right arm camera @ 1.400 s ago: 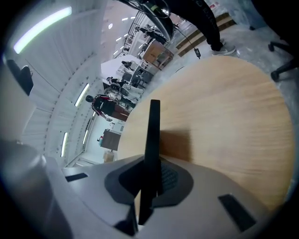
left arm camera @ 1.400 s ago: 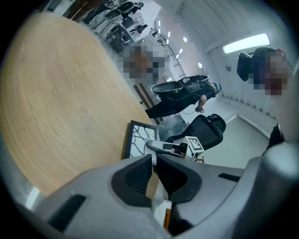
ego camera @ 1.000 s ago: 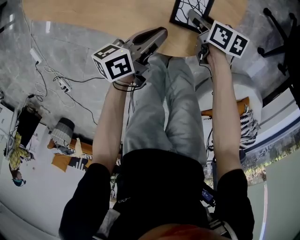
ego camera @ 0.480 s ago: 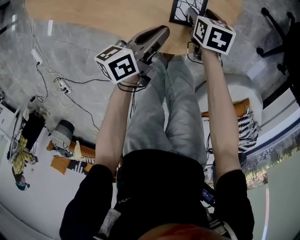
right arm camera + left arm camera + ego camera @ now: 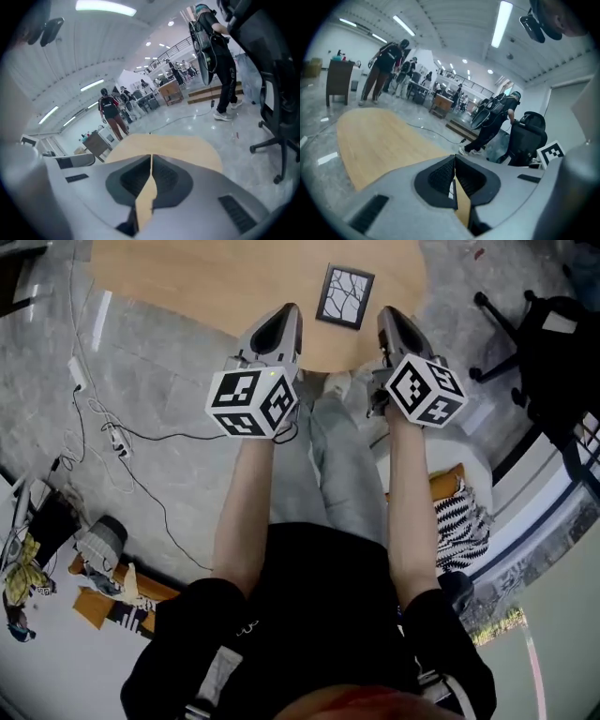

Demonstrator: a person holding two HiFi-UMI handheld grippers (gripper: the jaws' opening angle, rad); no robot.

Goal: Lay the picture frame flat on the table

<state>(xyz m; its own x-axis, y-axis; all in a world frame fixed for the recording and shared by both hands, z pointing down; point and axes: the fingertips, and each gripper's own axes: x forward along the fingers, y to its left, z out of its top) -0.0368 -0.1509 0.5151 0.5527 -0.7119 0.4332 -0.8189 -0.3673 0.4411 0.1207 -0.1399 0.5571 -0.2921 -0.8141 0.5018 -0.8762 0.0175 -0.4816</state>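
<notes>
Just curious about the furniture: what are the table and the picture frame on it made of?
Table: looks like light wood or wood-look laminate, going by its smooth, even tan top. Picture frame: dark rim, perhaps black painted wood or plastic; too small to tell.

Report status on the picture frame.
Left claw shut, empty. Right claw shut, empty. Picture frame flat on table, untouched. Nothing in the way.

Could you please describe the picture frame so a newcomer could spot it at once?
Find the wooden table at the top of the head view. Near its front edge lies the frame, a dark-bordered square; its white picture with black branching lines sets it apart from the plain wood.
</notes>
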